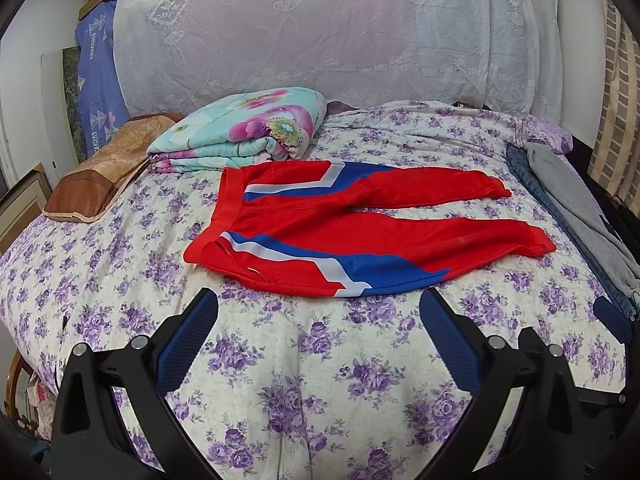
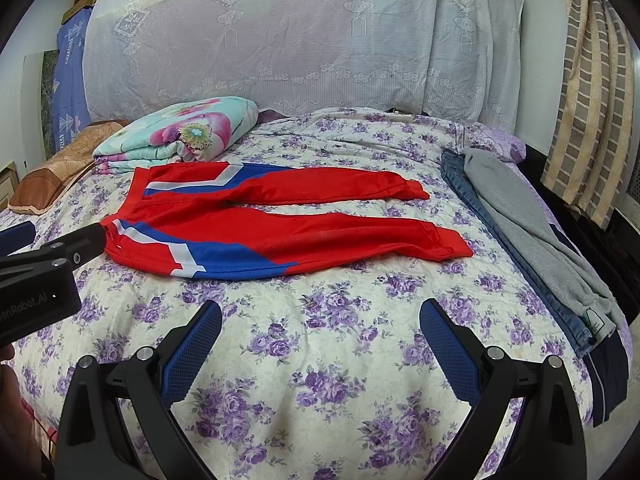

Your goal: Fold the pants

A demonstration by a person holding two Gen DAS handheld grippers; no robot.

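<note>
Red pants (image 1: 340, 232) with blue and white side stripes lie spread flat on the floral bedspread (image 1: 280, 380), waistband to the left, both legs pointing right. They show in the right wrist view too (image 2: 280, 232). My left gripper (image 1: 320, 304) is open and empty, hovering just in front of the pants' near edge. My right gripper (image 2: 320, 312) is open and empty, a little short of the pants. The left gripper's body (image 2: 36, 280) shows at the left edge of the right wrist view, near the waistband.
A folded floral quilt (image 1: 240, 132) and a brown pillow (image 1: 92, 184) lie at the back left. Grey and denim clothes (image 2: 532, 232) are stacked along the bed's right edge. A lace-covered headboard (image 1: 320, 32) stands behind. A checked curtain (image 2: 592, 100) hangs at right.
</note>
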